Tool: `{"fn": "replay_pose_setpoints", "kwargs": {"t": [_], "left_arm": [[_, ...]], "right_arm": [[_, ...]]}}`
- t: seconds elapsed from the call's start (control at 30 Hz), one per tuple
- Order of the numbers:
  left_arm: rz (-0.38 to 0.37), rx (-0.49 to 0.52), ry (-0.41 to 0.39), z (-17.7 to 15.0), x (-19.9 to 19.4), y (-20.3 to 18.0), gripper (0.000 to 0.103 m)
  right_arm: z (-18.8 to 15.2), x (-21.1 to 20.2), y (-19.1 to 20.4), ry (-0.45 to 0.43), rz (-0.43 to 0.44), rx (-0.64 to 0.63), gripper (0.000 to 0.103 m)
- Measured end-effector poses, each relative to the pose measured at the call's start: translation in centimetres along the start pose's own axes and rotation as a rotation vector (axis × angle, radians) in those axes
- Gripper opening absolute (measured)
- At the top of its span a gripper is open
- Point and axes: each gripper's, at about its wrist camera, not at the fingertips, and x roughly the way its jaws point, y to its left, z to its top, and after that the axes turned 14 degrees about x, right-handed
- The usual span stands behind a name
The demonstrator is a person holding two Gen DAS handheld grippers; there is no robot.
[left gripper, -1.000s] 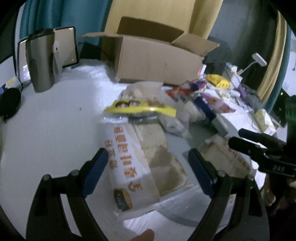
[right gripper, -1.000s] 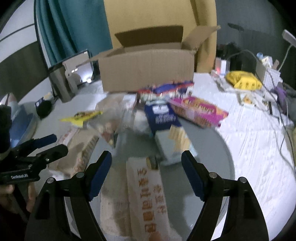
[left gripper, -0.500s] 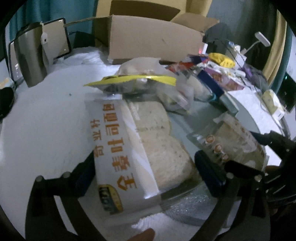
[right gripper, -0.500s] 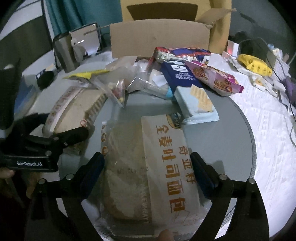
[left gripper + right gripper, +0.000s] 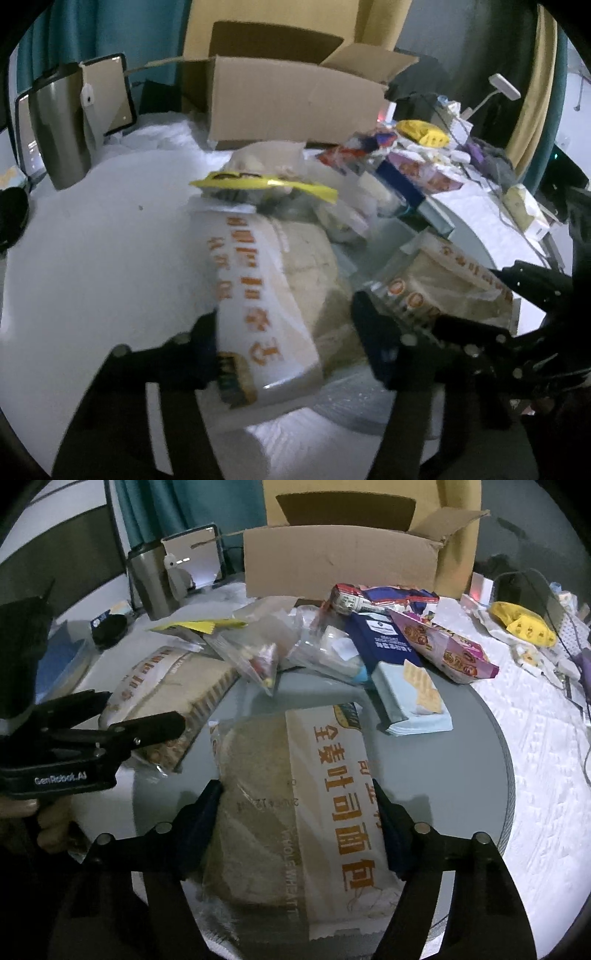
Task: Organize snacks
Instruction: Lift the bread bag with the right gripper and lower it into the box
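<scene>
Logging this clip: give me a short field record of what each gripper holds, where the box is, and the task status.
left gripper: closed on a whole-wheat bread bag with orange lettering
right gripper: closed on a second bread bag of the same kind
surface: round grey glass tabletop with a snack pile
target: open brown cardboard box behind the pile
other snacks: pink snack packet, pale blue wafer pack
status: both bags gripped, neither boxed

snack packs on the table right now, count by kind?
Whole wheat bread bags: 2
Clear plastic snack bags: 2
Wafer pack: 1
Navy box: 1
Pink snack bag: 1
Red-blue pack: 1
Yellow-strip pack: 1
Total: 9
</scene>
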Motion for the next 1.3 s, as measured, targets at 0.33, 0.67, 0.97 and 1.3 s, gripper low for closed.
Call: {"fn": "replay_pose_setpoints", "kwargs": {"t": [0.33,0.67,0.97,1.3], "left_arm": [[0.045,0.032,0.055,0.6,1.3,-0.6,0.092],[0.046,0.097,0.12,0.3,3.4,-1.9,0.089],[-0.004,0.086,0.035,-0.1,-0.8,-1.4,0.078],[0.009,0.052,-0.138,3.3,-5.8,0.6,0.078]], "right_arm": [[1.5,-3.0,-1.1,-0.079,0.017,0.025,0.078],[1.7,-3.5,-2.7,-0.092,0.021,0.06,0.078],[3.3,-4.0,-2.4,-0.118,0.025,0.046,0.078],[6.8,-4.8,-0.4,-0.178,0.046,0.002,0.078]]}}
